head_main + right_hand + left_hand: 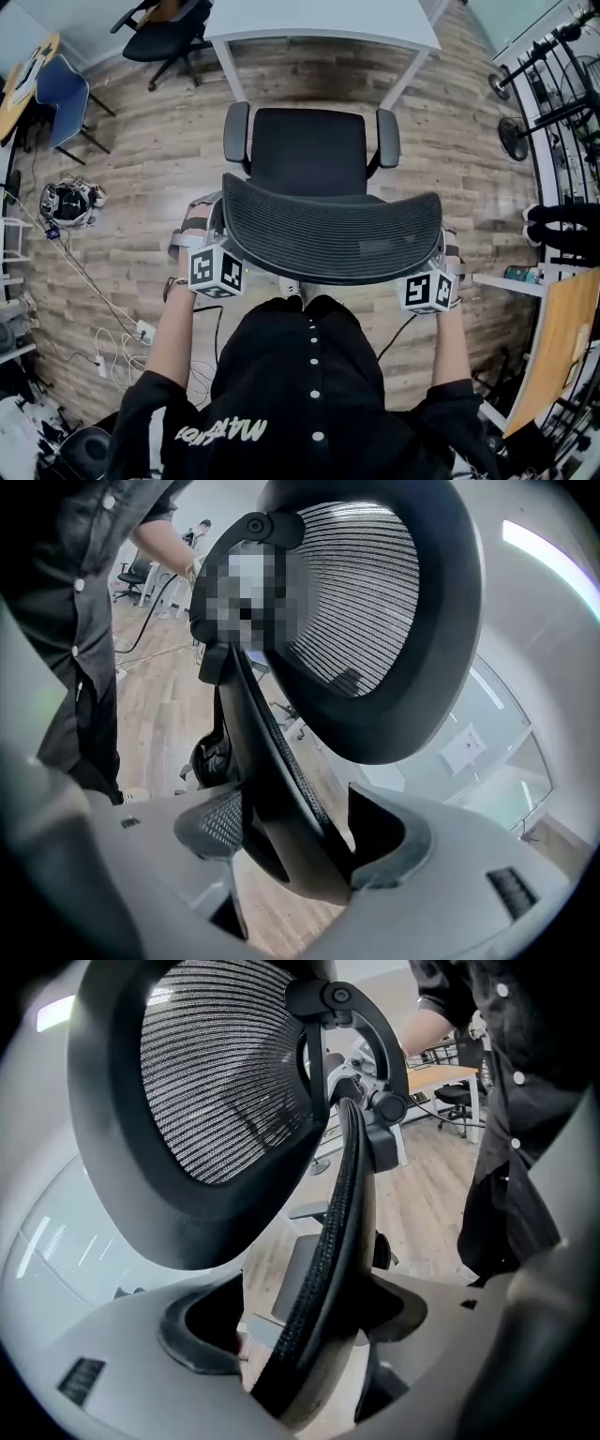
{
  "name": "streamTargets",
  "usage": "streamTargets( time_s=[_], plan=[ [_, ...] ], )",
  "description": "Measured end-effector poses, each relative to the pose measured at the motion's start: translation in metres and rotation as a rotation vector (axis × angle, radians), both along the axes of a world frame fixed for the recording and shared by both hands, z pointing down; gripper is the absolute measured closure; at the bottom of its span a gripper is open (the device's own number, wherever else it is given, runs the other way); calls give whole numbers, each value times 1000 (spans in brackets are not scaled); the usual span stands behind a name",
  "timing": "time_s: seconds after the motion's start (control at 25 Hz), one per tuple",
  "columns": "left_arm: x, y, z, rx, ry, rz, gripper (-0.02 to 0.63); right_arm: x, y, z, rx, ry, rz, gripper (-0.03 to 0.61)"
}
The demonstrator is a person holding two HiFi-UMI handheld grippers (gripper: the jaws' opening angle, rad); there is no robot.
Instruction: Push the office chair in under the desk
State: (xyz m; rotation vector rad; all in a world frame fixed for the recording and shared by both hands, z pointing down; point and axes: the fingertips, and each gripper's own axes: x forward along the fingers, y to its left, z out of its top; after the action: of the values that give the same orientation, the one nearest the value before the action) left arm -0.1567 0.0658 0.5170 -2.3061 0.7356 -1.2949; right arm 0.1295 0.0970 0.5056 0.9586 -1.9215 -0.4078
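STEP: push-in begun; chair (307, 155) stands just near of worktop (319, 21), seat not yet under | CLAWS: left claw (314, 1340) and right claw (305, 841) each clamped on backrest (333, 234) edge | NEXT, judged: straight, even push toward far side.

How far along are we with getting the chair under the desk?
Done: the left hand-held gripper and right hand-held gripper each clamp a side edge of the backrest. In hand: the chair is held facing the desk. Left: the seat sits short of the desk, with bare floor between them, so the whole push is yet to do.
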Motion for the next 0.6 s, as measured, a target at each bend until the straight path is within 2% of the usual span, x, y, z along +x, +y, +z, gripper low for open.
streamTargets(
  time_s=[0.6],
  plan=[
    [9,-48,1,10,2,18,241,9,-45,1,11,6,27,252]
  ],
)
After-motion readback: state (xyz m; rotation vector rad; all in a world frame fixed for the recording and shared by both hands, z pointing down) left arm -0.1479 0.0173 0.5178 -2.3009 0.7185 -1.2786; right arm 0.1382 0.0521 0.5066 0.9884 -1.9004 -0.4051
